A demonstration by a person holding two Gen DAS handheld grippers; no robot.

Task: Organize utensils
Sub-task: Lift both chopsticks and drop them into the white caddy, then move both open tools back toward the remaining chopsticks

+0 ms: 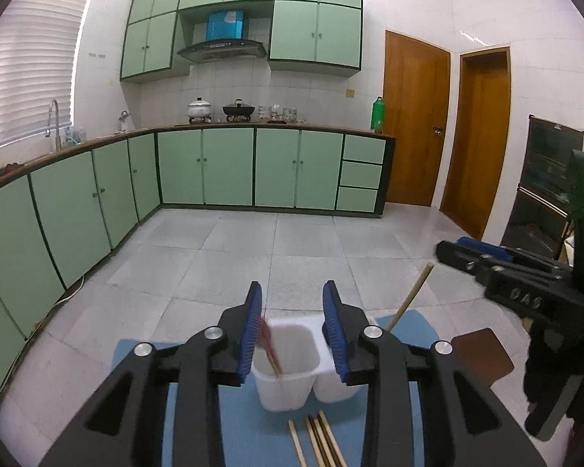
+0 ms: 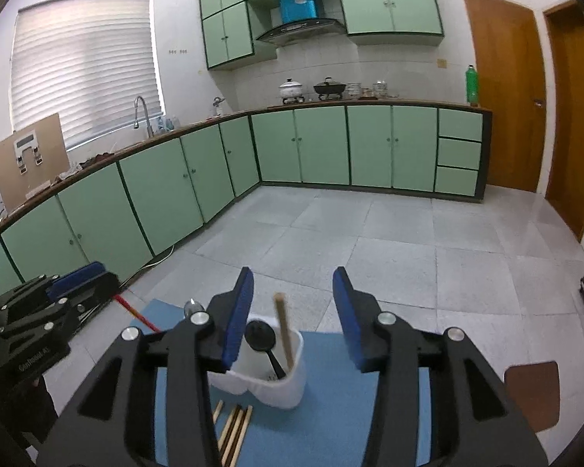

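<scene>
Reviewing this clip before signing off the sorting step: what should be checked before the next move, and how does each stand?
1. Left gripper open, nothing pinched: ok.
2. Right gripper open, nothing pinched: ok.
3. Red chopsticks inside left compartment of white holder: ok.
4. Wooden chopstick and black spoon standing in right compartment: ok.
5. Loose chopsticks still on blue mat: not ok.
6. Holder seated flat: cannot tell.

The white holder (image 1: pixel 284 385) looks like smooth, faintly glossy plastic. Chopsticks (image 1: pixel 319 443) beside it are pale matt wood. The mat (image 2: pixel 331 408) beneath is matt blue. The tongs (image 1: pixel 292 334) are matt black plastic with ribbed blue pads (image 1: pixel 251 334) and shiny metal bolts.
</scene>
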